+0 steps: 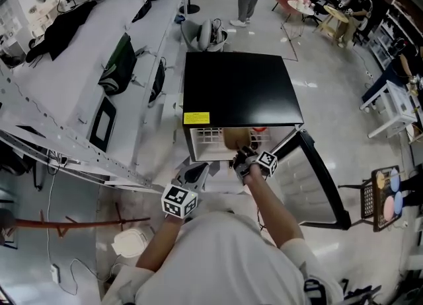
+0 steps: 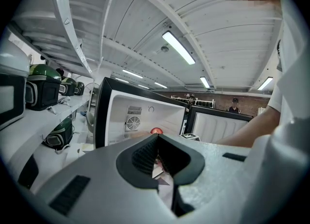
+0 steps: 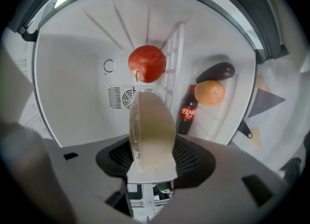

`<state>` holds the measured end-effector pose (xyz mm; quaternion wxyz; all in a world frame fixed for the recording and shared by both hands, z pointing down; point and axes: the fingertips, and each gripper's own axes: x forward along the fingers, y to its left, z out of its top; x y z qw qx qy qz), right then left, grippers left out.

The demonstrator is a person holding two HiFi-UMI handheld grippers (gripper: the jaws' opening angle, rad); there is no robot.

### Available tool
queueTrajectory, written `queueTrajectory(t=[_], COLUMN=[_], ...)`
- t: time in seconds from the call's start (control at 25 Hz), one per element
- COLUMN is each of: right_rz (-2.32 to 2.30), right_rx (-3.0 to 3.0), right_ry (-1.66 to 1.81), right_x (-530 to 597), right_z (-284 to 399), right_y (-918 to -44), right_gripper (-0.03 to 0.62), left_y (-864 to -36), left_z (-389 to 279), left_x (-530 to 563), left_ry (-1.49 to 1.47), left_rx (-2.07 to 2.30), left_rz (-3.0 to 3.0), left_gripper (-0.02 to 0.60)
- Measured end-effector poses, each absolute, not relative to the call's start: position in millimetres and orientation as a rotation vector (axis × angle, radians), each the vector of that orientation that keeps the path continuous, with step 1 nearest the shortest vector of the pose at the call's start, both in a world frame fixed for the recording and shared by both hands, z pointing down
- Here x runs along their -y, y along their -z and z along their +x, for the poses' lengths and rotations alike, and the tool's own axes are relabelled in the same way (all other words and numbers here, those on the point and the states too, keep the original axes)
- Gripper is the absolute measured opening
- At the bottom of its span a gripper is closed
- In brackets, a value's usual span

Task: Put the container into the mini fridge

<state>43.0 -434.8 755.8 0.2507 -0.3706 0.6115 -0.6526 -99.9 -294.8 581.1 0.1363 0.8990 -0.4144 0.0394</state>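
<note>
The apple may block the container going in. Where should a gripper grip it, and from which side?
Probably grip the apple across its widest middle, straight in through the open front of the fridge. It is round with no handle, its near face is clear, and the wire rack sits close on one side.
</note>
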Motion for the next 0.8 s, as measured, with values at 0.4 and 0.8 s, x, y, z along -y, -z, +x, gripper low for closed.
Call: queueTrajectory(t=[0.4, 0.8], right_rz=[-0.987, -0.963], right_rx=[-1.590, -1.576], right_ry=[1.800, 1.746], right_x=[448, 445], right_z=[31, 33], right_y=[-758, -750], right_gripper=[0.281, 0.334], left_y=[-582, -581], left_z=[-110, -106], left_x=[299, 298], left_ry=[-0.110, -0.113], left_rx=[1.224, 1.197], left_rz=[2.586, 2.596], left_gripper=[0.005, 0.005])
